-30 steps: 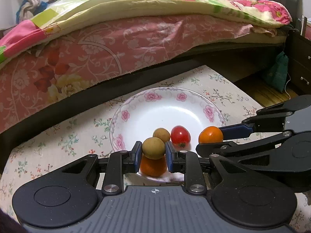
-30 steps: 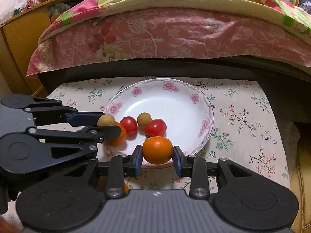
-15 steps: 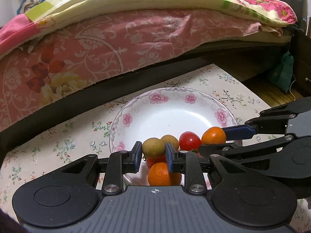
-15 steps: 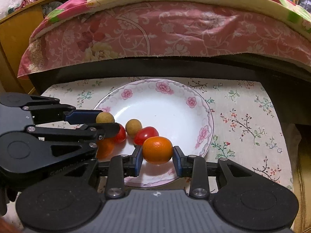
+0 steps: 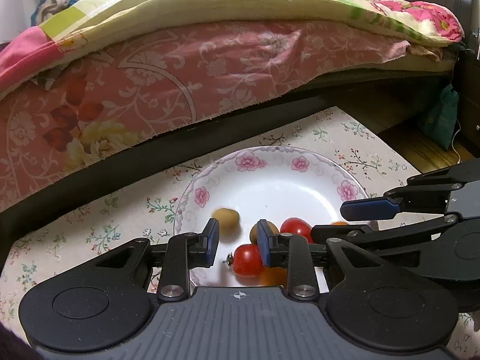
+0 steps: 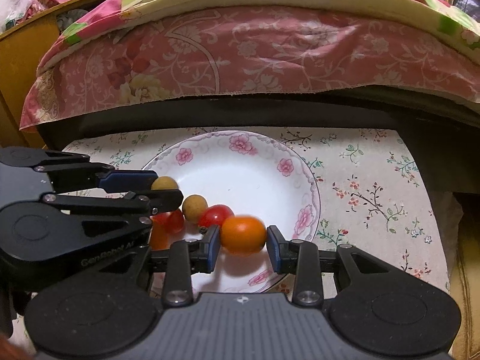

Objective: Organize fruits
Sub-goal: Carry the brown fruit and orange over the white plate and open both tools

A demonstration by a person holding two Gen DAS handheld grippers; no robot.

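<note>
Fruit is being gathered on the flowered plate.

An orange fruit sits between the fingers of the right gripper above the plate's near edge, though its blur leaves the grip uncertain. The left gripper is being opened; a brown fruit, blurred, lies free just beyond it. Two tomatoes and another brown fruit are already plated, so little seems left beyond setting the orange one down.

Glossy ceramic plate on matt floral cloth.
</note>
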